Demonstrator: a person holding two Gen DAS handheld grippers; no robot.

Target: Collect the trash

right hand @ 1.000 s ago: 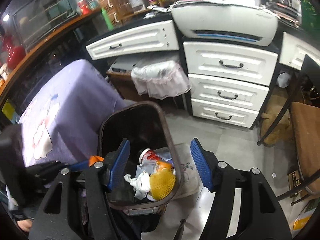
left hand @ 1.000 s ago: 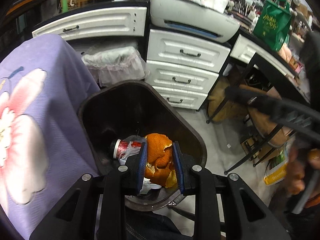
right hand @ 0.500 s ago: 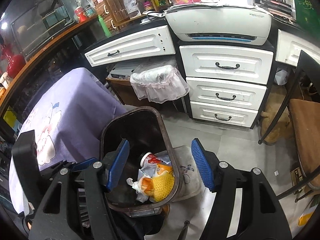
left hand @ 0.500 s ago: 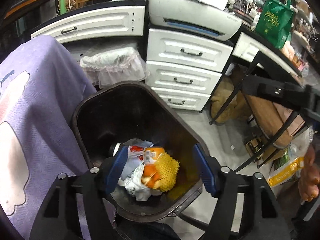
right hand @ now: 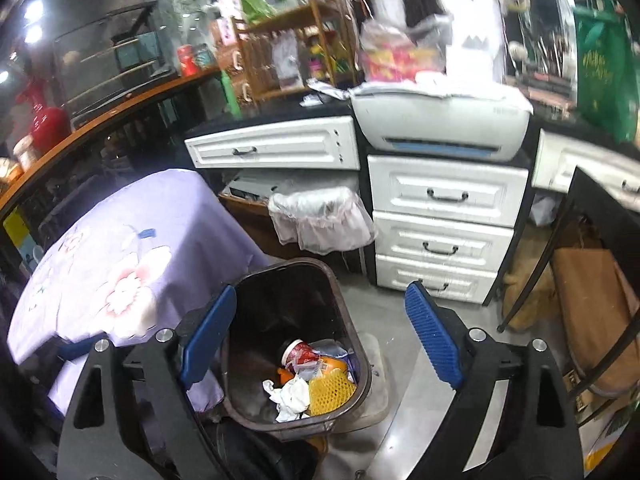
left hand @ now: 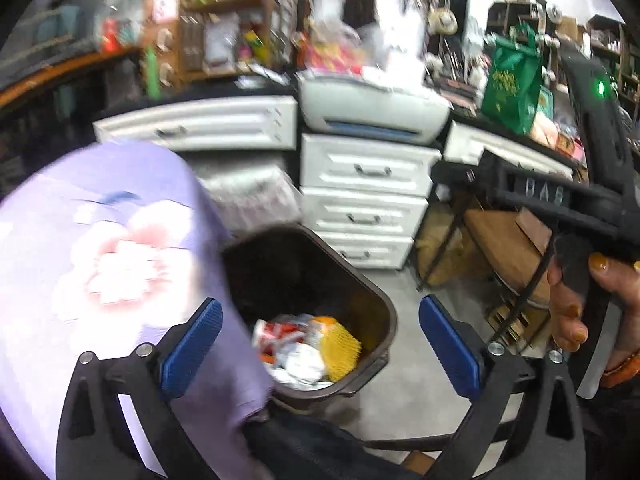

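Observation:
A dark brown trash bin [left hand: 380,312] [right hand: 240,360] stands on the floor beside a table with a purple flowered cloth [left hand: 100,264] [right hand: 132,248]. Inside lie a yellow foam net [left hand: 340,346] [right hand: 330,390], crumpled white paper [right hand: 290,396], a red-and-white wrapper [right hand: 300,354] and orange peel [right hand: 285,376]. My left gripper [left hand: 320,344] is open and empty, raised above the bin. My right gripper [right hand: 322,338] is open and empty, above the bin. The right gripper's body, held in a hand, shows at the right of the left wrist view [left hand: 592,208].
White drawers [right hand: 444,236] with a printer [right hand: 440,124] on top stand behind the bin. A second bin with a clear liner [right hand: 320,220] sits under the counter. A chair with black legs [right hand: 592,292] is at the right. Grey floor [right hand: 408,408] lies right of the bin.
My left gripper opened and dropped the orange peel into the bin, then lifted up and back. My right gripper also rose away from the bin, still open.

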